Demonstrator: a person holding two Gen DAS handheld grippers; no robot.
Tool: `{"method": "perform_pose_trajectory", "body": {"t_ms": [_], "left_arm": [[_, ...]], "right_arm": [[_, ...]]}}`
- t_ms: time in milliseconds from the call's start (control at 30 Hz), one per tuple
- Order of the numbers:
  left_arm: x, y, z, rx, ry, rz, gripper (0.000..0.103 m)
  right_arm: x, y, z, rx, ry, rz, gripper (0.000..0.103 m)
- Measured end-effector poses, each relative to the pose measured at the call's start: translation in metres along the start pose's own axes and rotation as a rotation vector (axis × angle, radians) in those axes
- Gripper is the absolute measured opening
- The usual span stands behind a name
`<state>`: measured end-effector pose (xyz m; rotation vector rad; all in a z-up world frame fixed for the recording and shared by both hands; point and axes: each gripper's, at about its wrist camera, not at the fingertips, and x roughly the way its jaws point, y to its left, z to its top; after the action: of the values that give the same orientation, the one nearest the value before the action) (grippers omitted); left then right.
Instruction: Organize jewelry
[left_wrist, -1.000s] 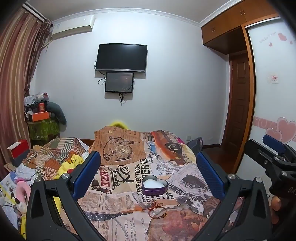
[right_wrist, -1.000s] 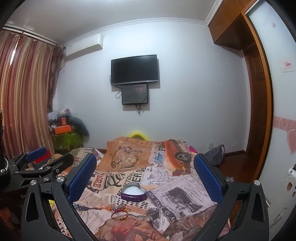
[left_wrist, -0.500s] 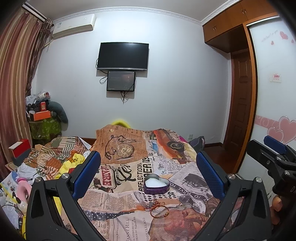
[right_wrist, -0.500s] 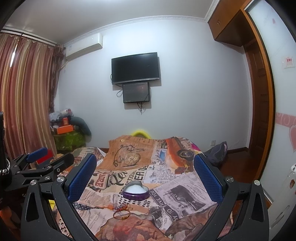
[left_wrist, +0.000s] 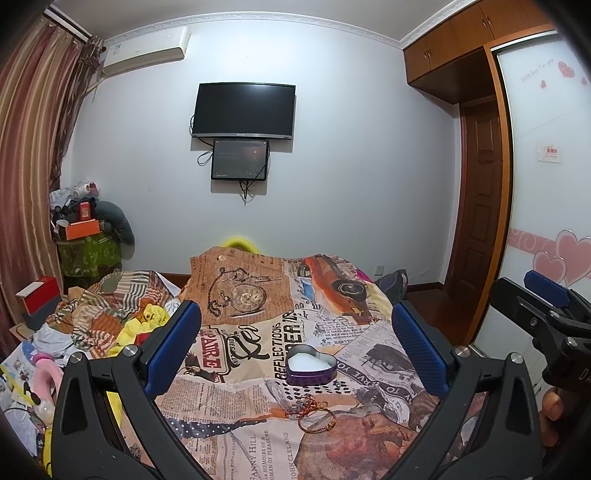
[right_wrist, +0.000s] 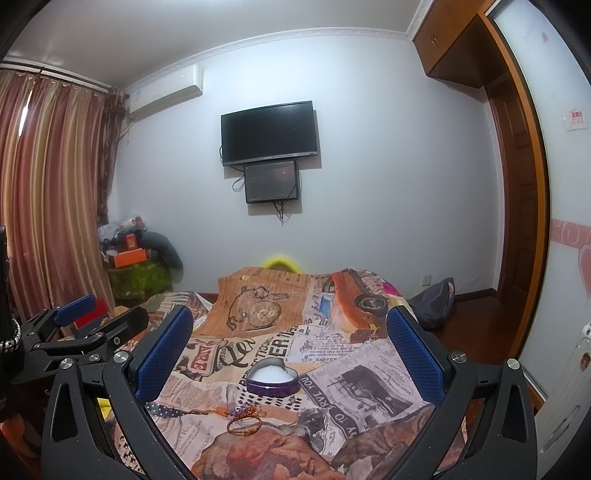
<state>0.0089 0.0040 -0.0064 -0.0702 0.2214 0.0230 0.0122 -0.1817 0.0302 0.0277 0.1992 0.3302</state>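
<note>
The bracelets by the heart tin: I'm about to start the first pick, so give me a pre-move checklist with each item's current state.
1. Left gripper open and holding nothing: ok.
2. Right gripper open and holding nothing: ok.
3. Heart tin lid off, white lining showing: ok.
4. Bracelets in clear sight on the bedspread, near side of the tin: ok.
5. Bracelets separate from each other: cannot tell, they lie bunched.
6. Jaws down at bracelet level: not ok, both hover short of them.
</note>
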Motion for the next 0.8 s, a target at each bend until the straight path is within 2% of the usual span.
{"method": "perform_pose_trajectory", "body": {"t_ms": [800], "left_arm": [[0.0007, -0.0028, -0.0019, 0.0, 0.004, -0.004, 0.103]], "right_arm": [[-0.0001, 0.0012, 0.0, 0.0, 0.005, 0.002, 0.103]]}}
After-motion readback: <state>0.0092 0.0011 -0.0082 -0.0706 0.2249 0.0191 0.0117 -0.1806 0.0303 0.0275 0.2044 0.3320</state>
